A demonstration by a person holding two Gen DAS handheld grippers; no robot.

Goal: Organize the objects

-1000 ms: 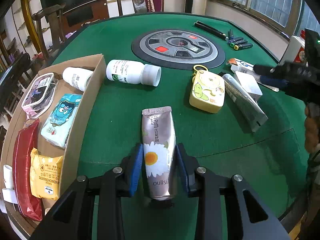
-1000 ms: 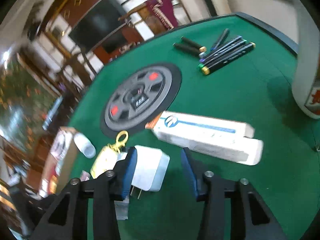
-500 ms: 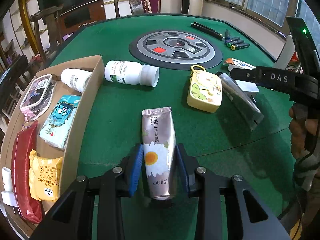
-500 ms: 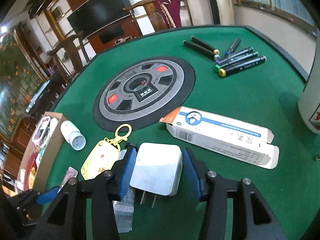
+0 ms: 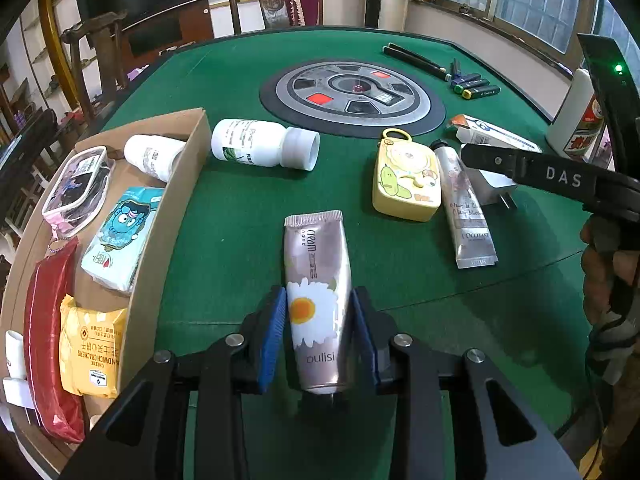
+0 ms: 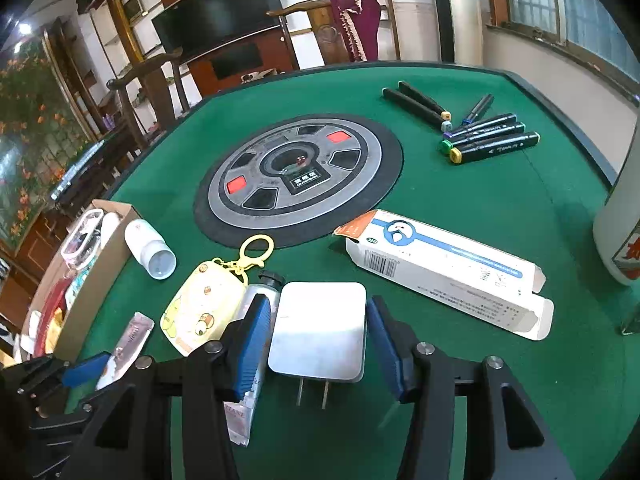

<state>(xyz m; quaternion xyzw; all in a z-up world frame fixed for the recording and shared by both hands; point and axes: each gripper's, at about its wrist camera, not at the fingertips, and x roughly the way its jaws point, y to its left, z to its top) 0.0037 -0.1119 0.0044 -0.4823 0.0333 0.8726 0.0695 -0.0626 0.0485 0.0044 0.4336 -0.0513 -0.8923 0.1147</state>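
- Two things are framed by grippers on the green table (image 5: 240,208): near its front edge, a daisy-printed hand cream tube (image 5: 316,304) is clamped by the left gripper (image 5: 318,340).
- Rightward, a white square charger (image 6: 320,330), prongs toward the camera, lies between the right gripper (image 6: 316,344)'s parted, untouching pads.

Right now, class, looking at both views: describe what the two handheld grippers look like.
Both the left gripper and right gripper have black angular frames with silver bolts and two fingers faced with ribbed blue pads. Seen side-on, the right gripper's black body carries white "DAS" lettering and a green indicator light.
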